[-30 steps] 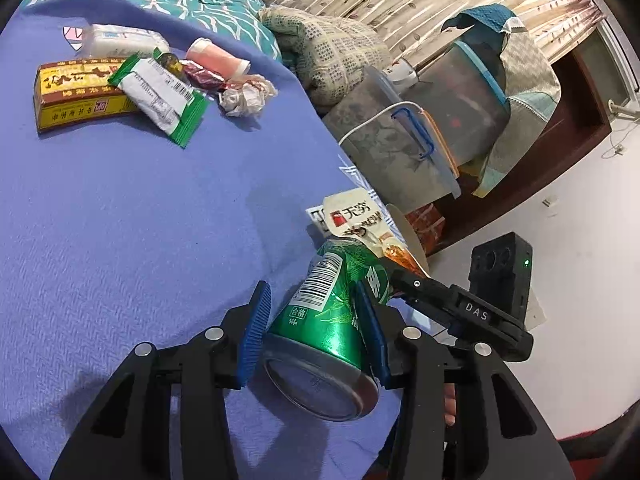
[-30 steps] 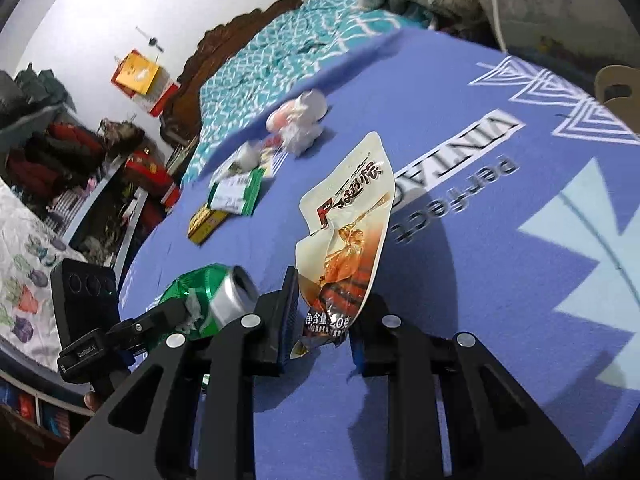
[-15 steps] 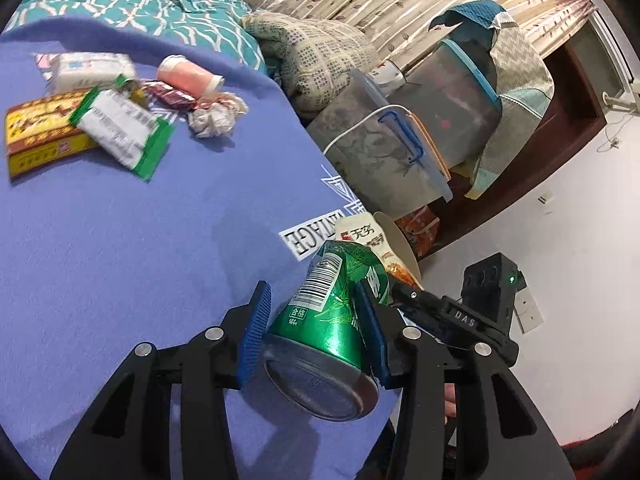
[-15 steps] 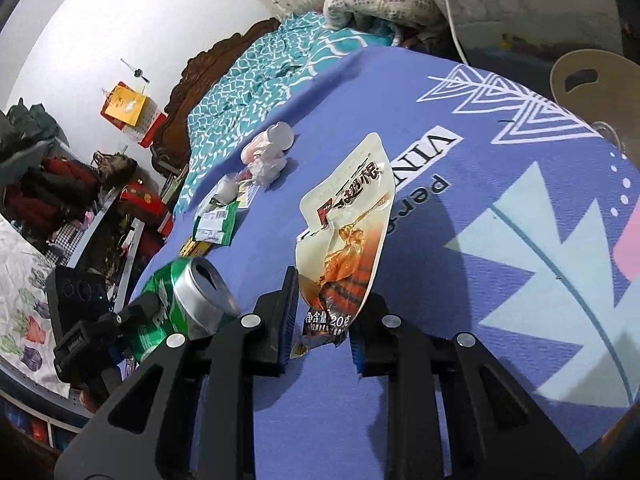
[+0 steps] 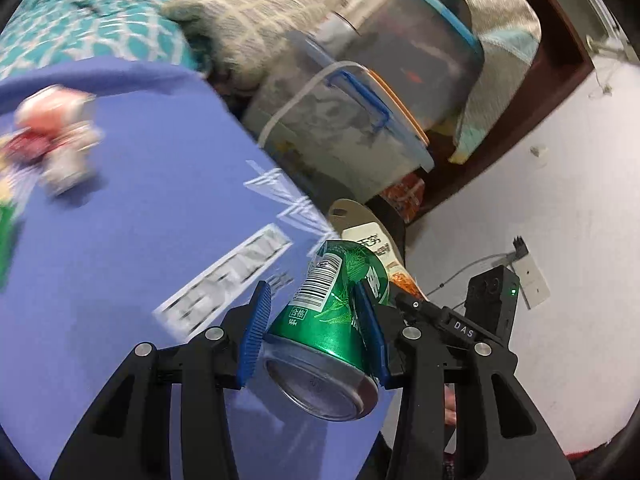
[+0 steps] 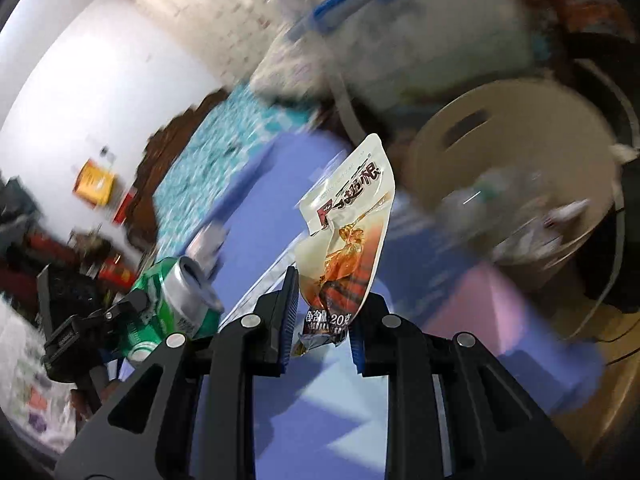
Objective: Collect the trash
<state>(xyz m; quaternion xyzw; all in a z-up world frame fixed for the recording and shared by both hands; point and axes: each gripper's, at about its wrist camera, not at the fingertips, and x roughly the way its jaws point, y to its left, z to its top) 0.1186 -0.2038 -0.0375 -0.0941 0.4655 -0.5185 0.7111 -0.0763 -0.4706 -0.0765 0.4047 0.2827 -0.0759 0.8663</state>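
The left gripper (image 5: 316, 340) is closed on a crushed green can (image 5: 332, 320), the blue pads pressed against its sides low in the centre of the left wrist view, the can's base turned toward the camera; the right gripper (image 6: 322, 324) pinches the bottom edge of an empty snack packet (image 6: 348, 232), which stands up from the jaws through the middle of the right wrist view. Both pieces of trash are lifted clear of the blue cloth (image 5: 120, 220) that covers the surface. A beige bin (image 6: 516, 152) with a slotted rim fills the upper right of the right wrist view, scraps already lying inside it; in the left wrist view only a slice of it shows, just above the can at centre right. More litter (image 5: 56, 148) lies blurred at the left edge of the left wrist view, well apart from both grippers.

The step in hand looks to be the carry to the bin. To do it well, each gripper should probably keep its squeeze until its load is above the bin's mouth, not just its rim; the packet is light and floppy and could drift as it falls, so a low release near the middle of the opening seems wise; the can, held at a slant, may roll off a pad if the grip loosens early. Letting go one at a time would likely keep the two grippers from knocking together.
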